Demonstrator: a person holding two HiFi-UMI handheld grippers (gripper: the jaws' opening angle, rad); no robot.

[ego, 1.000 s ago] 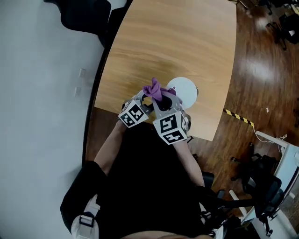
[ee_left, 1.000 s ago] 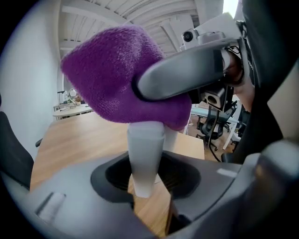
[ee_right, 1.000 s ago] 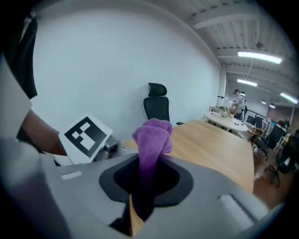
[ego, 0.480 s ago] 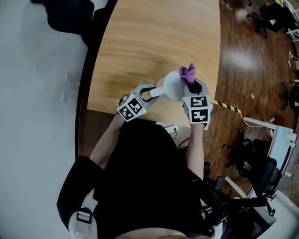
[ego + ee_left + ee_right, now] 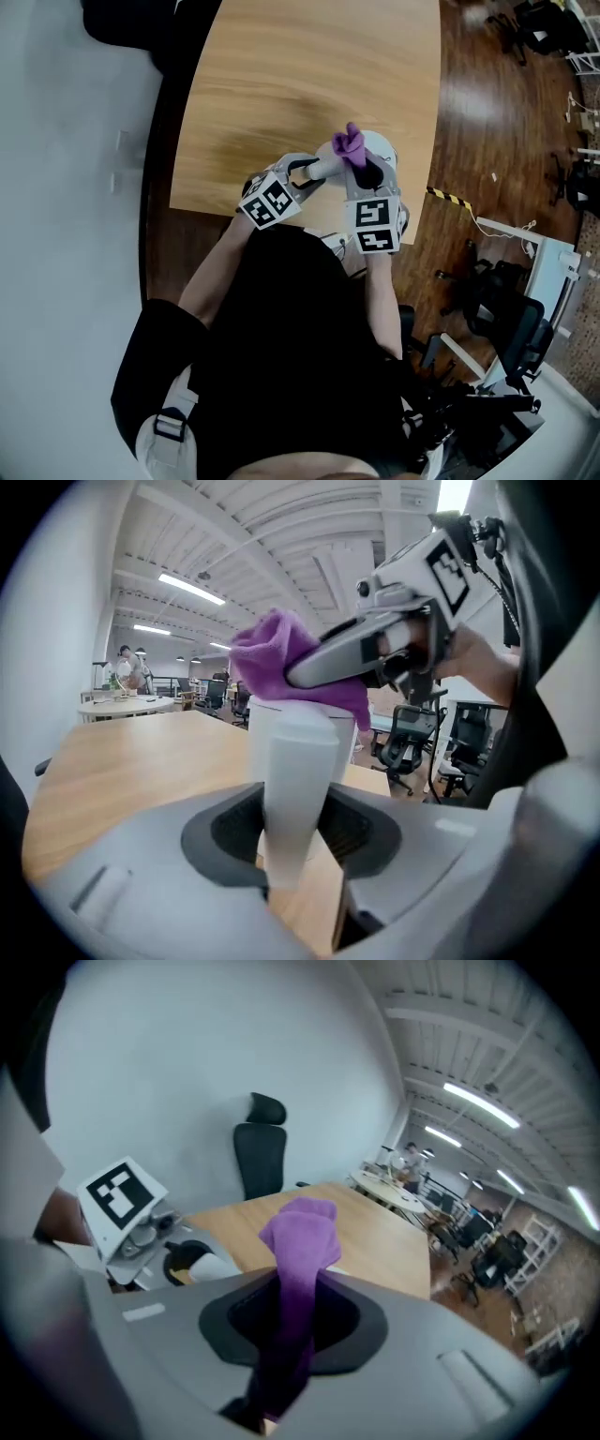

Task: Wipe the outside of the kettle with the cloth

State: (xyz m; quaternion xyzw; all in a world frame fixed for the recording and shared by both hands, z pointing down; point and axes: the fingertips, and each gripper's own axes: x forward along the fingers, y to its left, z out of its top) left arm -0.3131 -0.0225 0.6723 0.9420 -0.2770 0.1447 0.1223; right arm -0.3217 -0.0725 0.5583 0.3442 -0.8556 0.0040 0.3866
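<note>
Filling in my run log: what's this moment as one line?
left gripper: shut on kettle handle | right gripper: shut on cloth | cloth: against top of kettle

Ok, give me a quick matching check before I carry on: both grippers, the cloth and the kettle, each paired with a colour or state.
Things:
1 left gripper
2 right gripper
3 cloth
4 kettle

Colours or states:
A white
B fingers closed on the cloth
C purple
D fingers closed on the kettle's handle

Pairs: 1-D, 2-B, 3-C, 4-A
</note>
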